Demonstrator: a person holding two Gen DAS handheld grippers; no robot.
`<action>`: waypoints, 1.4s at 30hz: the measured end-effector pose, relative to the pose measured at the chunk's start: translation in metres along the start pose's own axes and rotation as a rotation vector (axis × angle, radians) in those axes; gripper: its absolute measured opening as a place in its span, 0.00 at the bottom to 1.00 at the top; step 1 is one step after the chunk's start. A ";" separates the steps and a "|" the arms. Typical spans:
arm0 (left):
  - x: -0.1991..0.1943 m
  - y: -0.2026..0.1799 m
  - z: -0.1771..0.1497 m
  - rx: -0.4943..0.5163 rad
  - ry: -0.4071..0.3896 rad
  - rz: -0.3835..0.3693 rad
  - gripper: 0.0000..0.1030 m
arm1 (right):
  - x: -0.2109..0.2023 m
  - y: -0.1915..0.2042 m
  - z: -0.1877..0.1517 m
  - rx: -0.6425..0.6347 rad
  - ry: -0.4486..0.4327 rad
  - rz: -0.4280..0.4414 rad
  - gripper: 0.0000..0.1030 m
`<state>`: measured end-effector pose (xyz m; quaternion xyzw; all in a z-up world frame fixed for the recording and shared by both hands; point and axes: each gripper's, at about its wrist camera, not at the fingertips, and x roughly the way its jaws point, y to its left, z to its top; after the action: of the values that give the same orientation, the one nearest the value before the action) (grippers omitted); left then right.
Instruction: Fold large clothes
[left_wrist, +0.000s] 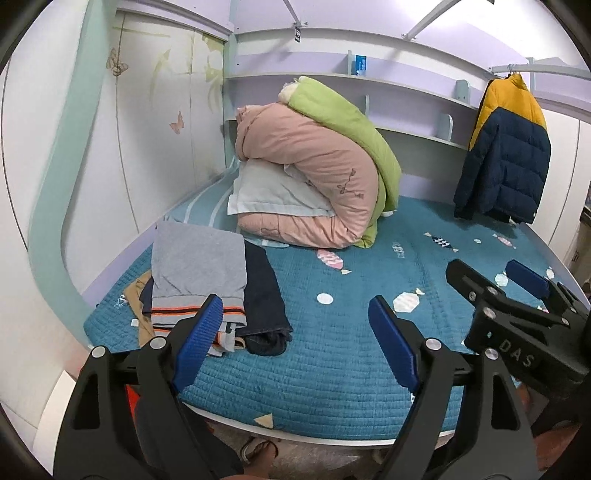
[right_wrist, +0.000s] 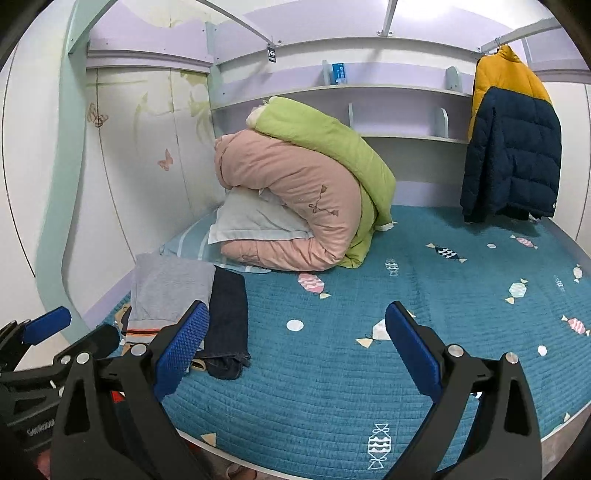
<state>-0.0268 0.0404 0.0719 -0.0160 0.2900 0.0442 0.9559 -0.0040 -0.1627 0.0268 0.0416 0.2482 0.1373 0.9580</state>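
**A:** From the left wrist view, the left gripper (left_wrist: 295, 325) stood with jaws apart and nothing between them, above the near edge of the teal quilted bed (left_wrist: 332, 369). Folded clothes (left_wrist: 199, 273), a grey striped top over dark trousers, lay at lower left.

**B:** And the right wrist view?

**A:** The right gripper (right_wrist: 295, 336) was likewise wide and empty. A navy-and-yellow puffer jacket (right_wrist: 513, 147) hung at upper right; a rolled pink-and-green duvet (right_wrist: 306, 192) sat at centre.

**B:** Which step?

**A:** Seemingly between garments. The next move likely called for reaching to the hanging jacket and spreading it flat.
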 end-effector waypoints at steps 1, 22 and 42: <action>0.001 0.001 0.001 -0.001 0.002 0.000 0.80 | -0.001 0.001 0.000 -0.003 -0.002 0.000 0.90; 0.011 0.007 0.005 -0.012 0.011 0.007 0.82 | -0.005 0.002 0.004 -0.018 0.006 -0.026 0.91; 0.035 0.005 0.016 0.013 0.046 0.004 0.82 | 0.007 -0.002 0.008 -0.006 0.035 -0.008 0.91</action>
<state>0.0106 0.0491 0.0656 -0.0103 0.3123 0.0437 0.9489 0.0068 -0.1629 0.0303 0.0352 0.2645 0.1347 0.9543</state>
